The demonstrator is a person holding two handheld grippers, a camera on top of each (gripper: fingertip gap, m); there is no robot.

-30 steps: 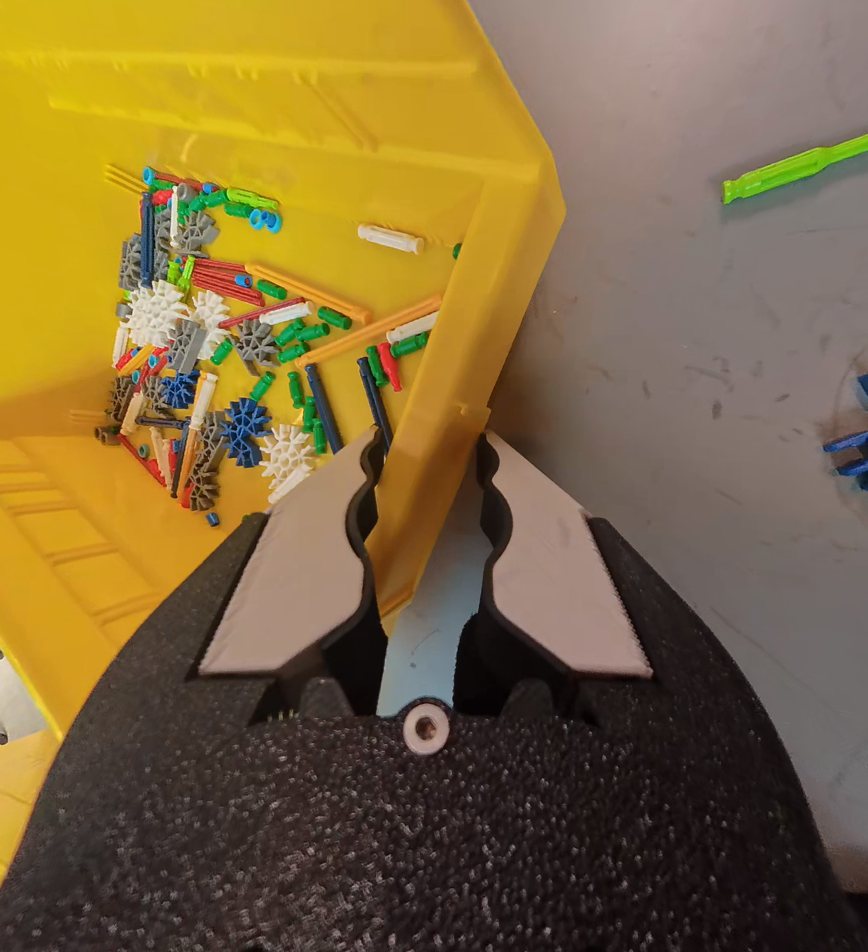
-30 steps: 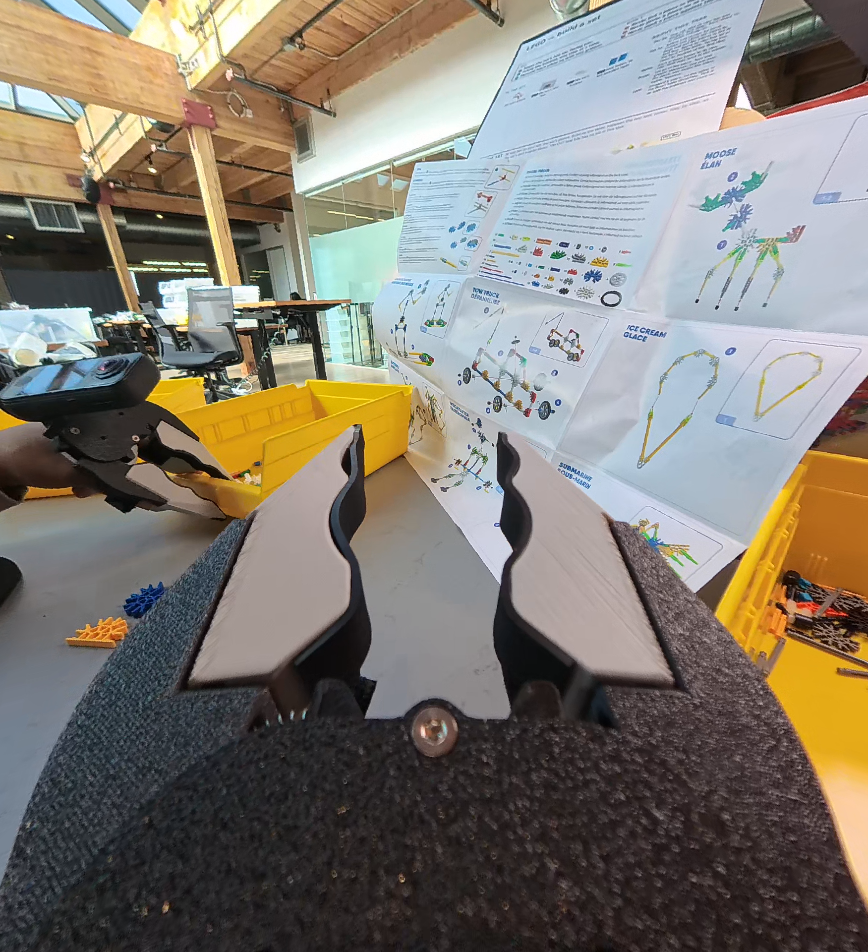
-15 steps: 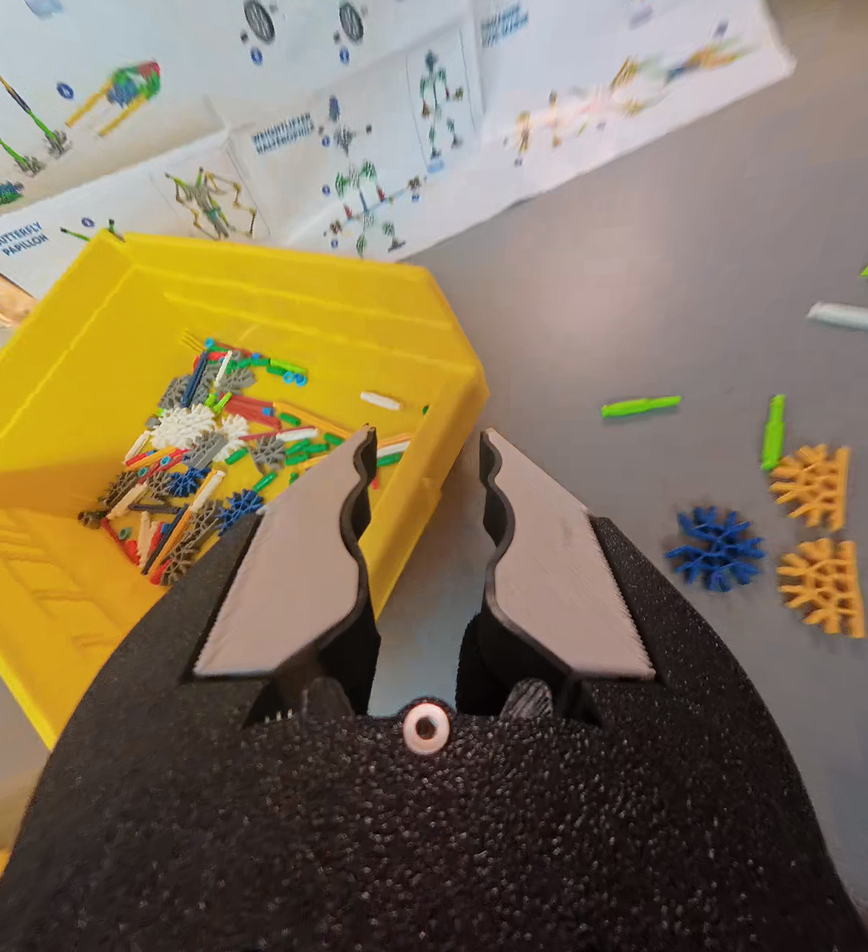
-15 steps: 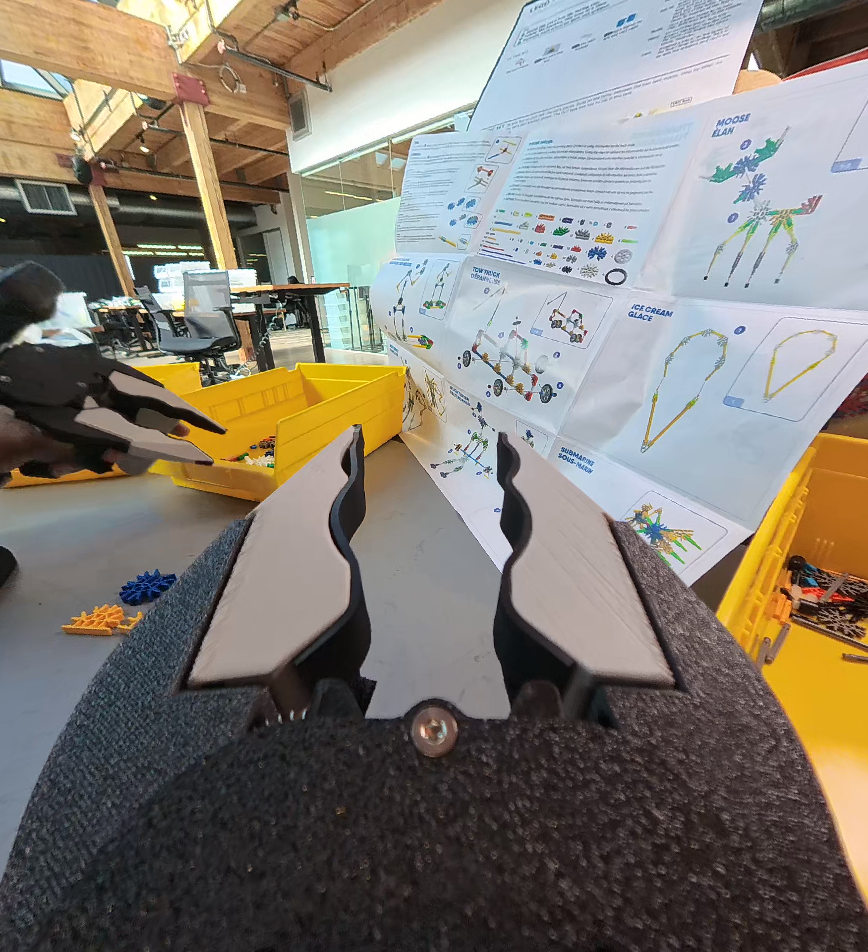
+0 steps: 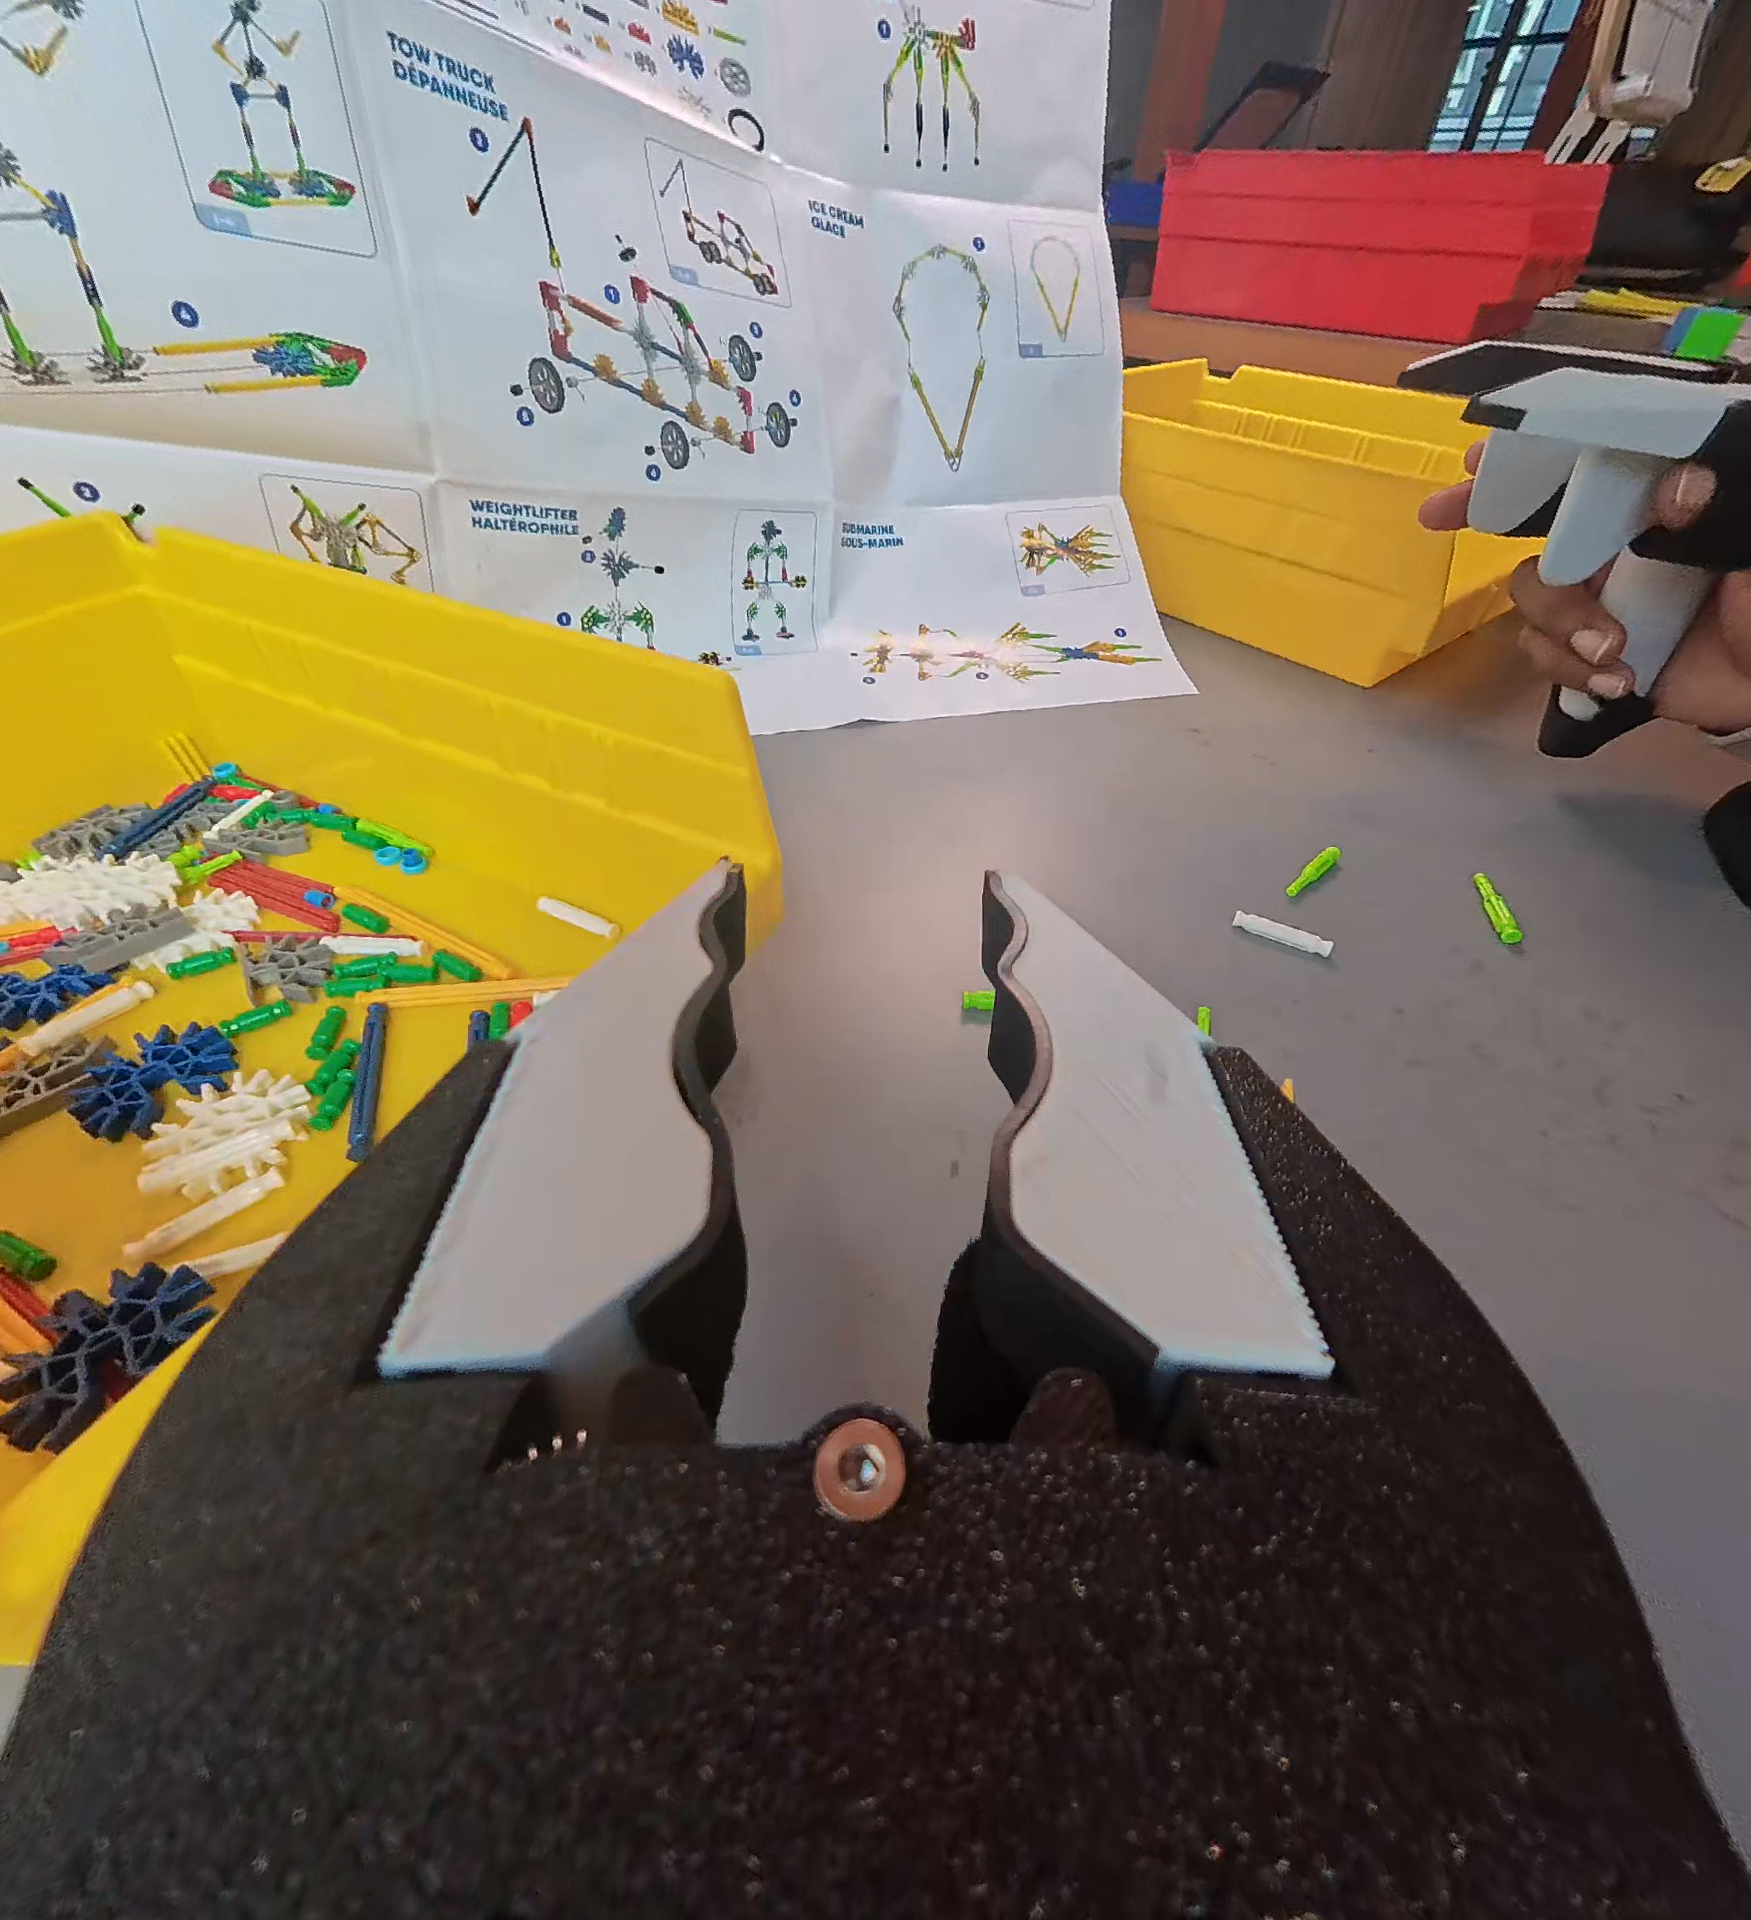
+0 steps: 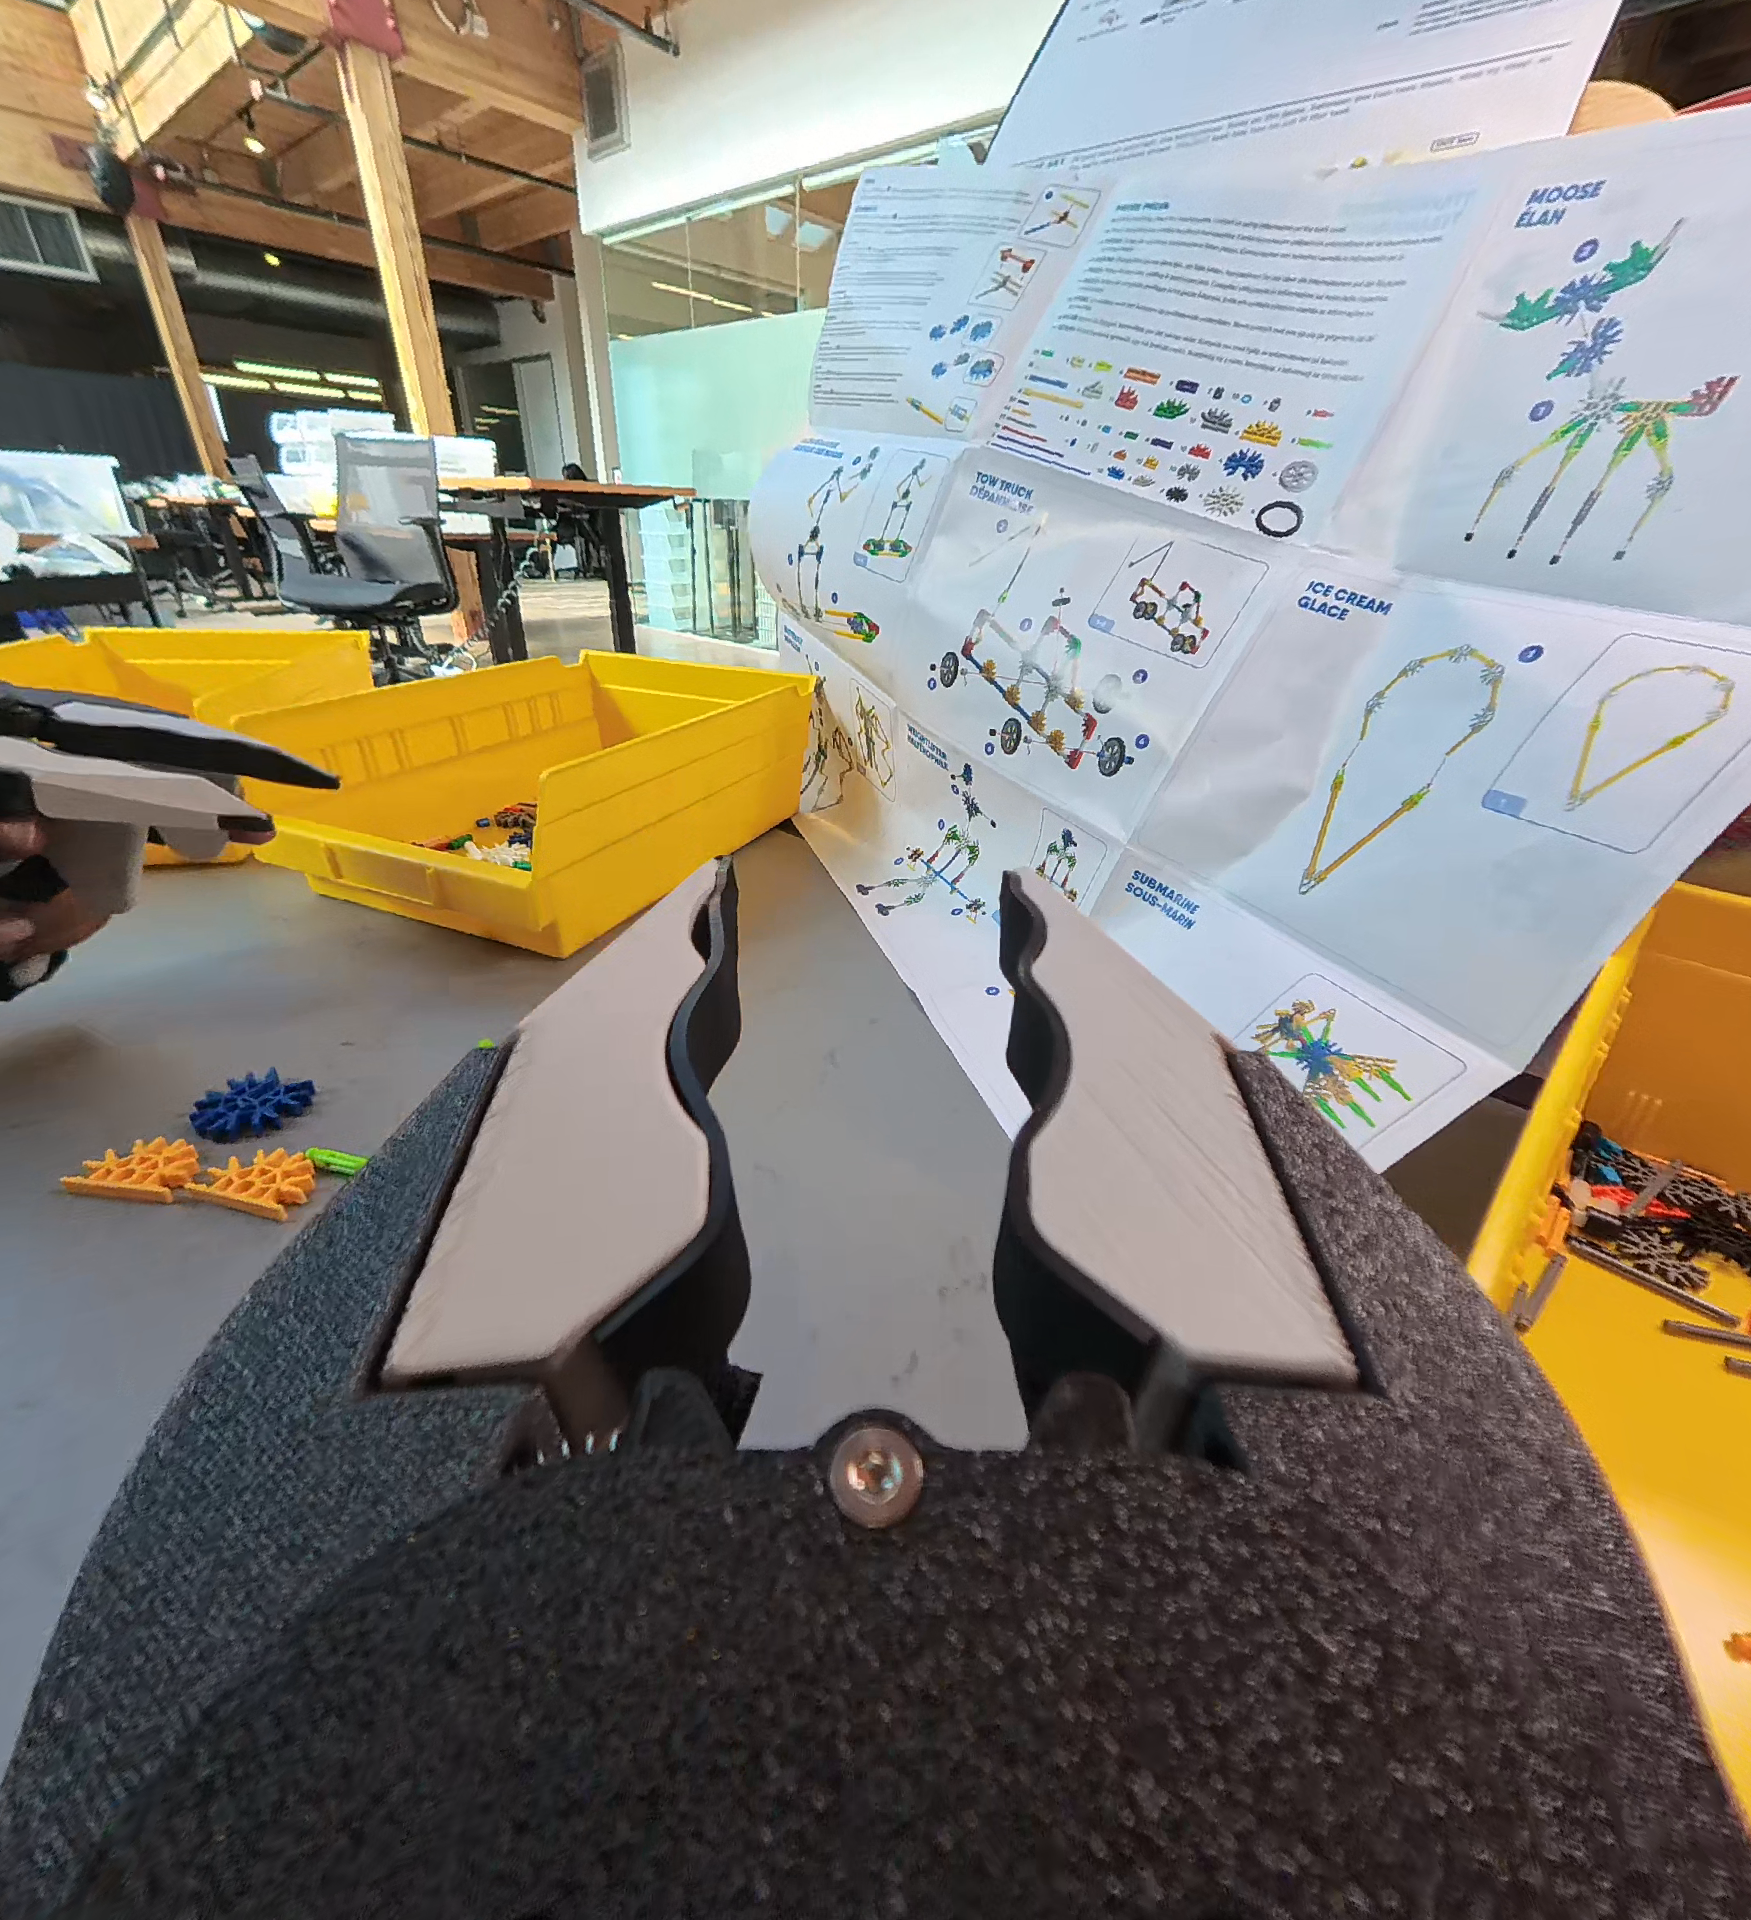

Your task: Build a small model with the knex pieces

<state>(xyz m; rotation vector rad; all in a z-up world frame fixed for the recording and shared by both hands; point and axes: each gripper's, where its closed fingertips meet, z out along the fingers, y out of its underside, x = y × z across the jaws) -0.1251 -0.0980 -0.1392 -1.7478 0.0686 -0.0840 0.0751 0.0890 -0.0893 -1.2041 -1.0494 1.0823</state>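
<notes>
My left gripper (image 5: 860,894) is open and empty, held above the grey table beside the right wall of a yellow bin (image 5: 580,696) that holds several small rods and snowflake connectors. It also shows at the left of the right wrist view (image 6: 268,800). My right gripper (image 6: 866,883) is open and empty, above the table in front of a folded instruction sheet (image 6: 1266,623). It also shows at the far right of the left wrist view (image 5: 1473,416), held by a hand (image 5: 1723,634). Green rods (image 5: 1312,871) and a white rod (image 5: 1281,933) lie loose on the table.
A blue connector (image 6: 253,1101) and two orange connectors (image 6: 190,1174) lie on the table at the left. A second yellow bin (image 5: 1297,499) stands at the right, with parts in it (image 6: 1723,1236). A red bin (image 5: 1370,239) stands behind. Desks and chairs (image 6: 372,551) are farther back. One gripper's finger ends stand about 30 cm off the other's.
My left gripper drew back from straddling the yellow bin's wall, rose and tilted up toward level. The right gripper stayed open and shifted slightly.
</notes>
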